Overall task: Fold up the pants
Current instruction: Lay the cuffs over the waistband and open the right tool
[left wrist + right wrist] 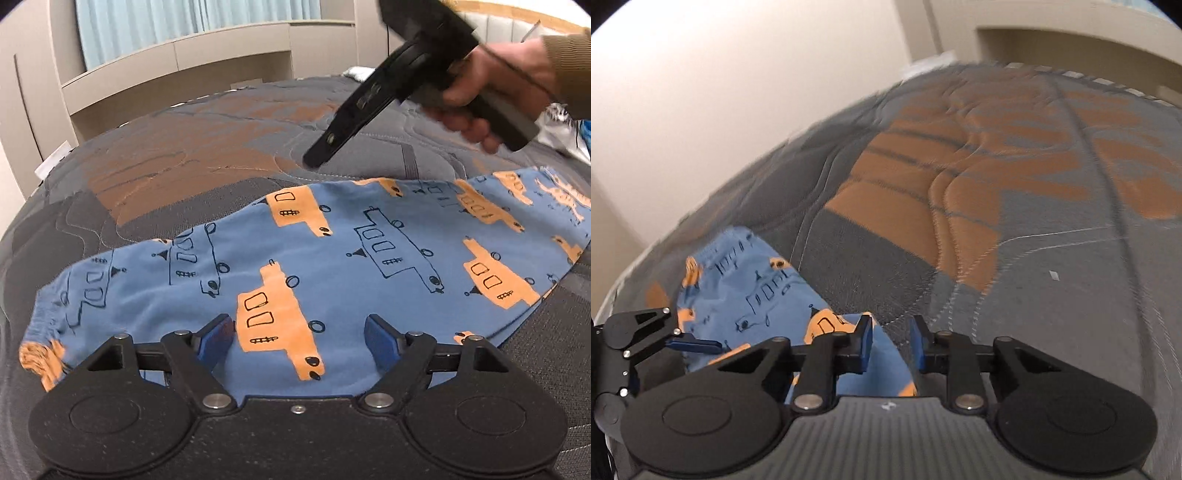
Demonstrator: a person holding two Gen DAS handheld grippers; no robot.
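Blue pants (332,254) with orange and outlined vehicle prints lie flat across a grey and orange quilted bed (166,162), folded lengthwise, with an elastic hem at the left end. My left gripper (299,332) is open just above the near edge of the pants, holding nothing. My right gripper (314,160), held in a hand, hovers above the bed beyond the far edge of the pants. In the right wrist view it (891,345) is partly open and empty, with the pants (746,295) below and to its left. The left gripper's fingers (694,345) show there at the left edge.
A beige headboard-like shelf unit (177,70) and light blue curtains (184,22) stand beyond the bed. White and blue cloth items (565,129) lie at the far right. A plain wall (738,110) borders the bed's left side.
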